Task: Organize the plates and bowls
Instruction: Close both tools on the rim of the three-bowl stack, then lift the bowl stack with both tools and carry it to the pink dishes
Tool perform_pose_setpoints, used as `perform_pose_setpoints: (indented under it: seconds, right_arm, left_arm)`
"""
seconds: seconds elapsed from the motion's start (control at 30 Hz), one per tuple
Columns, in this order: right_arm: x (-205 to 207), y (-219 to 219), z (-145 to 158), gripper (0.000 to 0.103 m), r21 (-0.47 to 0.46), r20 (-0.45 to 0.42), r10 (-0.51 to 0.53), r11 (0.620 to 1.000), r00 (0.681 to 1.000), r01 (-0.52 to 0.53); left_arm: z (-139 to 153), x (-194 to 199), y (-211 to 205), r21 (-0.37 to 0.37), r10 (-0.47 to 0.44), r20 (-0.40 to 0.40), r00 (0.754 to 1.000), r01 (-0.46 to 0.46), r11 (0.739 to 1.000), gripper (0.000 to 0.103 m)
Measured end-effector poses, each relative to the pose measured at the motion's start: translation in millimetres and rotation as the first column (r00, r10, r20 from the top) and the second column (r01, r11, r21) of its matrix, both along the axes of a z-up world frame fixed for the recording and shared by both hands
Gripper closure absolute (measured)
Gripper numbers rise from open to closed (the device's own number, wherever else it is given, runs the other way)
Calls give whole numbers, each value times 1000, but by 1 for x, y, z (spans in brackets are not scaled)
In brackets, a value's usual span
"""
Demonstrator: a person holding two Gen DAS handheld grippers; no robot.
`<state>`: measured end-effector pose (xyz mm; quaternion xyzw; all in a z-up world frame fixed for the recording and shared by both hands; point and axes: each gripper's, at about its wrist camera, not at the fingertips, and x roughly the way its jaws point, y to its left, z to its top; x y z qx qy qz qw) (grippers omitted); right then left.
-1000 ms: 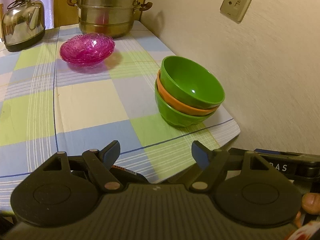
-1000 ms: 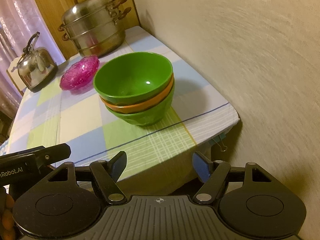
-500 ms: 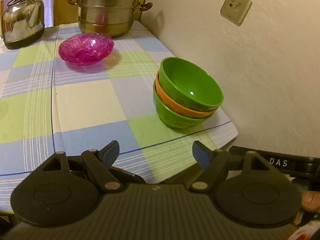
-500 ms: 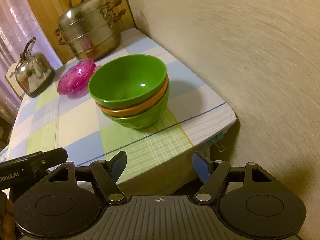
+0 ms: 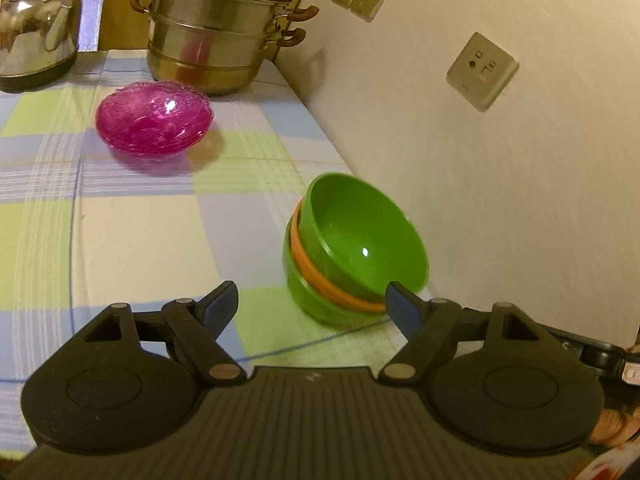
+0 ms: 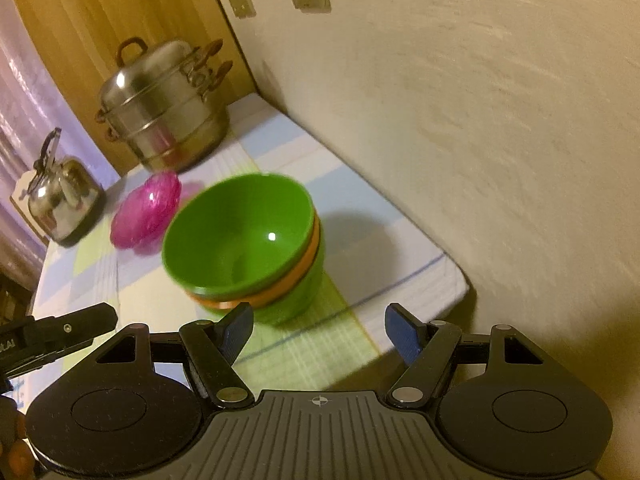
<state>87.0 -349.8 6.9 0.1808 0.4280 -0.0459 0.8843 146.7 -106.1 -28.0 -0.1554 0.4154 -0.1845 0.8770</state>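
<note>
A stack of three bowls [image 5: 352, 248], green over orange over green, stands near the table's front right corner by the wall; it also shows in the right wrist view [image 6: 248, 240]. A stack of pink glass plates [image 5: 154, 122] lies farther back, also in the right wrist view [image 6: 146, 210]. My left gripper [image 5: 312, 304] is open and empty, just short of the bowls. My right gripper [image 6: 320, 330] is open and empty, in front of the bowls above the table's edge.
A steel steamer pot [image 5: 218, 28] and a kettle [image 5: 38, 32] stand at the back of the checked tablecloth [image 5: 140, 240]. The wall [image 5: 500, 180] with sockets runs along the right side. The table's front edge [image 6: 400, 320] is close below the right gripper.
Both grippers have moved forward and closer to the bowl stack and tilted their view upward. The bowls and plates have not moved. Both grippers stay open.
</note>
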Motion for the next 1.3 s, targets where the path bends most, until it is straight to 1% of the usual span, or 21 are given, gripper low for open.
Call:
perform_pose_setpoints:
  seconds: [0.1, 0.17, 0.27, 0.47, 0.63, 0.77, 0.83, 0.93, 1.0, 1.17, 1.23, 1.3]
  right_arm:
    - [13, -5, 0, 30, -1, 9, -6, 1000, 1000, 6]
    - [24, -7, -2, 30, 2, 0, -1, 1000, 1000, 1]
    - [41, -11, -10, 30, 37, -26, 10, 999, 1000, -9]
    - [75, -16, -26, 31, 86, -53, 12, 996, 998, -7]
    - [101, -21, -44, 31, 121, -117, 13, 993, 993, 1]
    - [115, -22, -56, 31, 121, -156, 30, 993, 987, -11]
    - [119, -22, -62, 32, 125, -178, 35, 992, 983, -12]
    - [125, -24, -70, 41, 147, -202, 38, 989, 979, -8]
    - [127, -22, -75, 49, 143, -216, 50, 990, 975, -19]
    - [132, -20, -83, 56, 148, -241, 55, 989, 969, -19]
    - [133, -20, -86, 59, 158, -249, 59, 987, 967, -20]
    - [133, -19, -87, 63, 164, -256, 66, 986, 964, -24]
  left_arm:
    - [-5, 20, -5, -21, -9, -25, 1000, 8, 1000, 24]
    - [-10, 35, -7, -36, -12, -54, 998, 11, 999, 24]
    - [-21, 58, -10, -68, -16, -109, 994, 9, 998, 25]
    - [-38, 90, -19, -43, -35, -159, 987, 28, 999, 27]
    - [-58, 105, -24, -77, -57, -230, 971, 40, 996, 38]
    - [-72, 115, -27, -98, -64, -270, 961, 39, 994, 41]
    - [-76, 119, -29, -95, -65, -281, 958, 39, 995, 48]
    - [-79, 123, -30, -103, -73, -294, 953, 45, 994, 54]
    - [-79, 123, -30, -100, -73, -293, 953, 45, 994, 55]
    - [-81, 126, -32, -88, -75, -302, 950, 50, 995, 60]
    - [-83, 128, -33, -73, -77, -308, 948, 57, 996, 66]
    - [-83, 129, -34, -60, -81, -311, 947, 65, 996, 69]
